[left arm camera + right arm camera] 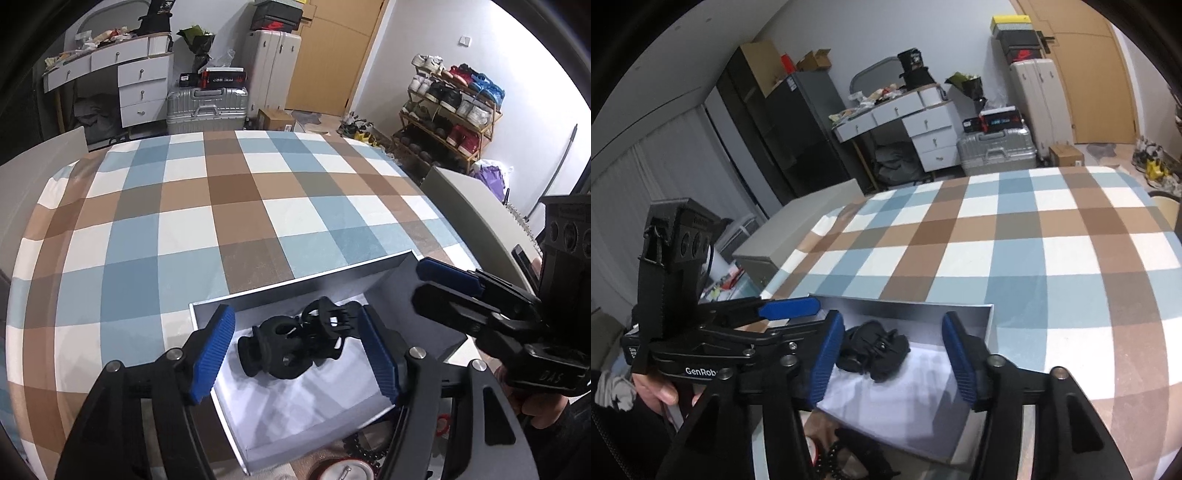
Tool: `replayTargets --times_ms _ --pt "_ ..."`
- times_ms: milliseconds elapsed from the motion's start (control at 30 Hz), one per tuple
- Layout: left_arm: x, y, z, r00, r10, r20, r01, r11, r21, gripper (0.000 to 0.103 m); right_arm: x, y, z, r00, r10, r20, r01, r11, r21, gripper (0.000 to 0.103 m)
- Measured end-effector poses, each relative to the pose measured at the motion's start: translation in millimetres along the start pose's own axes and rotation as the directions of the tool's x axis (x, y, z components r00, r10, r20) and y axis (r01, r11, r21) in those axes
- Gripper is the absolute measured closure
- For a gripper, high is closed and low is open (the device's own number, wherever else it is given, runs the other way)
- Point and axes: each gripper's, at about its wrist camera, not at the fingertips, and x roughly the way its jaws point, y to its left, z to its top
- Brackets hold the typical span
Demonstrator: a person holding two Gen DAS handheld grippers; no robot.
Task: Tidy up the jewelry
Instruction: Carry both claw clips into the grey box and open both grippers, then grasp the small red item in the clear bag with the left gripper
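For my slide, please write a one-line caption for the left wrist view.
Open left gripper over black hair clips lying in a white box on a checked tablecloth.

Open right tongs (892, 354), black clips (875, 350), white box (905, 306)

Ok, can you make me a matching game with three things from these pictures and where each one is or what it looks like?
Things:
1. black hair clips
2. white box
3. left gripper

Descriptions:
A. jaws open, with blue pads
B. lying inside the box
C. sitting on the checked cloth

Pairs: 1-B, 2-C, 3-A
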Motion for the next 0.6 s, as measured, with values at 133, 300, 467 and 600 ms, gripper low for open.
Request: replayTargets --times_ms 133,300,467,600 --pt "-9 -2 -2 1.000 0.012 0.013 -0.012 1.000 0.002 0.038 -14 5 1 0.999 -0.026 0.028 0.027 1.000 -0.013 0.041" --pt "-24 -4 -6 0.998 0.028 0.048 -0.028 1.000 -0.004 0.038 -33 16 1 0.997 -0.038 0.071 0.040 0.999 -0.027 0.028" --pt "-42 -8 -14 0.993 0.063 0.100 -0.063 0.998 -0.003 0.038 -51 31 -1 0.991 -0.059 0.116 0.067 0.996 -0.062 0.020" --pt "-52 -9 -16 0.989 0.078 0.124 -0.078 0.997 -0.010 0.038 -62 40 -4 0.990 -0.049 0.132 0.059 0.996 -0.073 0.016"
